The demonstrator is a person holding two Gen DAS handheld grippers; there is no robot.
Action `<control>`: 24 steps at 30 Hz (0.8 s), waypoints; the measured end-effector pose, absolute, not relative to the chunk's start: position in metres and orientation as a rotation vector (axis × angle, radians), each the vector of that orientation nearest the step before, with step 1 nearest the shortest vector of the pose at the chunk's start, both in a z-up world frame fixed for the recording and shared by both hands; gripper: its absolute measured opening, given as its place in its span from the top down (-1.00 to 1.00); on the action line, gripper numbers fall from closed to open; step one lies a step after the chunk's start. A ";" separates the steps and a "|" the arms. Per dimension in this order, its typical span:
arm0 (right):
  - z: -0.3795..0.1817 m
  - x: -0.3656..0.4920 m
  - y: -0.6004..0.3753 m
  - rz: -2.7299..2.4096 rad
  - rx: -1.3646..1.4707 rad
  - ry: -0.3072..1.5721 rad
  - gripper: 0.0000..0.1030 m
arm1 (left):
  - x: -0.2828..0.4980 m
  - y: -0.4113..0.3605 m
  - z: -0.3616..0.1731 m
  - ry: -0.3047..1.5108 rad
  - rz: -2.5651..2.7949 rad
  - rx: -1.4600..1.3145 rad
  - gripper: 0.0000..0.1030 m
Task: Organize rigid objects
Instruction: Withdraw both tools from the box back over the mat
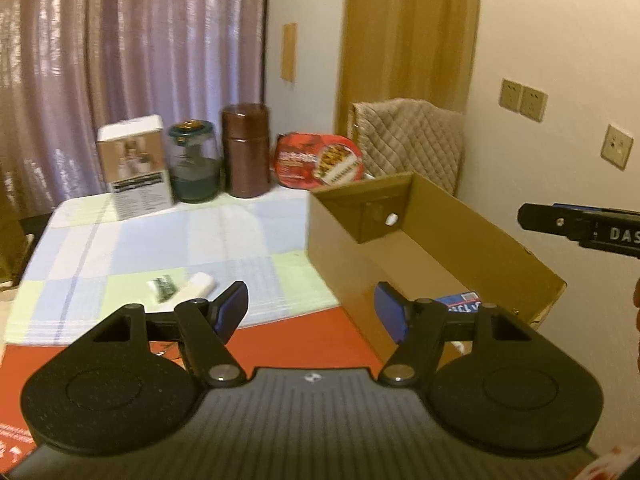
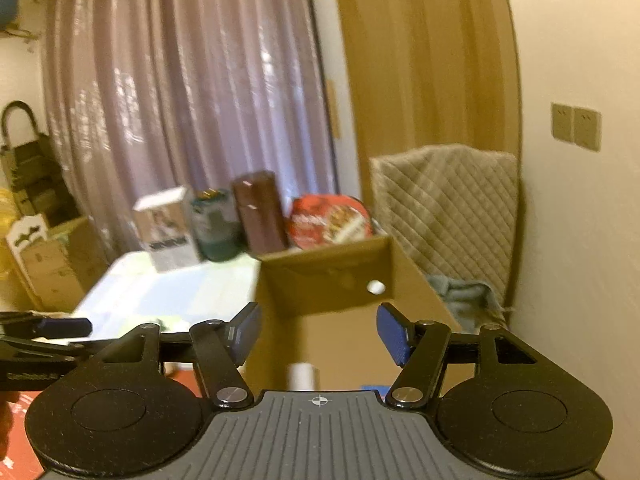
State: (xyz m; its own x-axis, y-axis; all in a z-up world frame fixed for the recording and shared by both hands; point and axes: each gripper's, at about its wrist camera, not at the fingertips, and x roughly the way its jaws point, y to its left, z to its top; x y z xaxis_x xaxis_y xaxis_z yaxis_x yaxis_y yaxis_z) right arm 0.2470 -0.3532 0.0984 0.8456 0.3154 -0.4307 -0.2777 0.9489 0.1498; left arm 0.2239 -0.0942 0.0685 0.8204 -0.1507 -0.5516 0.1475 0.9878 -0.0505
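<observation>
On my left wrist view, the far end of the counter [image 1: 248, 236] carries a row: a white carton [image 1: 134, 166], then a green-lidded glass jar [image 1: 195, 162], a brown canister [image 1: 245, 150], and a red round tin [image 1: 319, 156] leaning at the back. Nearer me on the checked cloth [image 1: 132, 248] lie a small dark-printed packet [image 1: 162, 287] and a white tube [image 1: 196, 286], just beside each other. My left tool [image 1: 311, 307] is released, nothing between its blue pads, hanging above the red surface beside the open cardboard box [image 1: 496, 248]. A blue-and-white item [image 1: 464, 303] lies inside the box at its near end. My right tool [image 2: 318, 336] is released too, empty, over the box; a white cylinder [image 2: 302, 376] shows below it inside.
</observation>
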 end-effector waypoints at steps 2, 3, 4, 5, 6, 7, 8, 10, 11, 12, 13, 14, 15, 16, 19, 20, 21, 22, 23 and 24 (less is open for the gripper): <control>0.105 0.238 -0.341 0.339 0.082 0.452 -0.20 | 0.215 -0.078 0.073 0.583 -0.139 -0.016 -0.27; 0.108 0.234 -0.335 0.354 0.081 0.446 -0.21 | 0.210 -0.068 0.075 0.579 -0.123 -0.020 -0.27; 0.110 0.230 -0.328 0.367 0.079 0.443 -0.22 | 0.205 -0.059 0.077 0.577 -0.108 -0.023 -0.27; 0.112 0.226 -0.320 0.383 0.077 0.440 -0.23 | 0.201 -0.048 0.079 0.576 -0.090 -0.028 -0.27; 0.113 0.223 -0.314 0.399 0.073 0.438 -0.24 | 0.196 -0.037 0.080 0.575 -0.074 -0.034 -0.27; 0.113 0.220 -0.307 0.415 0.069 0.436 -0.25 | 0.192 -0.026 0.080 0.574 -0.055 -0.039 -0.27; 0.112 0.217 -0.300 0.428 0.065 0.436 -0.26 | 0.188 -0.017 0.080 0.574 -0.035 -0.041 -0.27; 0.109 0.213 -0.285 0.453 0.059 0.440 -0.28 | 0.181 0.003 0.077 0.578 0.011 -0.041 -0.27; 0.106 0.212 -0.278 0.464 0.058 0.445 -0.28 | 0.177 0.011 0.075 0.580 0.028 -0.043 -0.27; 0.104 0.211 -0.271 0.474 0.060 0.452 -0.29 | 0.174 0.021 0.072 0.585 0.050 -0.046 -0.27; 0.101 0.209 -0.265 0.482 0.061 0.458 -0.29 | 0.172 0.029 0.069 0.589 0.066 -0.048 -0.27; 0.097 0.210 -0.258 0.491 0.062 0.466 -0.29 | 0.169 0.035 0.066 0.594 0.080 -0.049 -0.27; 0.092 0.211 -0.252 0.500 0.060 0.475 -0.29 | 0.167 0.042 0.061 0.601 0.094 -0.048 -0.27; 0.088 0.212 -0.244 0.506 0.058 0.485 -0.29 | 0.165 0.047 0.057 0.606 0.103 -0.045 -0.27; 0.073 0.214 -0.228 0.521 0.054 0.513 -0.30 | 0.163 0.055 0.042 0.626 0.110 -0.037 -0.27; 0.068 0.215 -0.224 0.525 0.053 0.521 -0.30 | 0.162 0.057 0.038 0.630 0.109 -0.037 -0.27; 0.063 0.217 -0.219 0.528 0.051 0.531 -0.30 | 0.162 0.059 0.033 0.633 0.104 -0.041 -0.27; 0.058 0.219 -0.215 0.531 0.051 0.540 -0.30 | 0.162 0.060 0.028 0.638 0.099 -0.046 -0.27; 0.053 0.221 -0.211 0.533 0.049 0.547 -0.30 | 0.165 0.060 0.024 0.644 0.096 -0.048 -0.27; 0.048 0.224 -0.207 0.534 0.044 0.552 -0.30 | 0.166 0.060 0.019 0.650 0.091 -0.050 -0.27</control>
State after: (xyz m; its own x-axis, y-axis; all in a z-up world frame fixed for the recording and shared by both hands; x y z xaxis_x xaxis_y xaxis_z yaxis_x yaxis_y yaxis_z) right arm 0.2236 -0.2065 0.0476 0.7194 0.4943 -0.4881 -0.4712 0.8635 0.1801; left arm 0.1661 0.0603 0.0187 0.7923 0.0694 -0.6062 -0.1006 0.9948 -0.0176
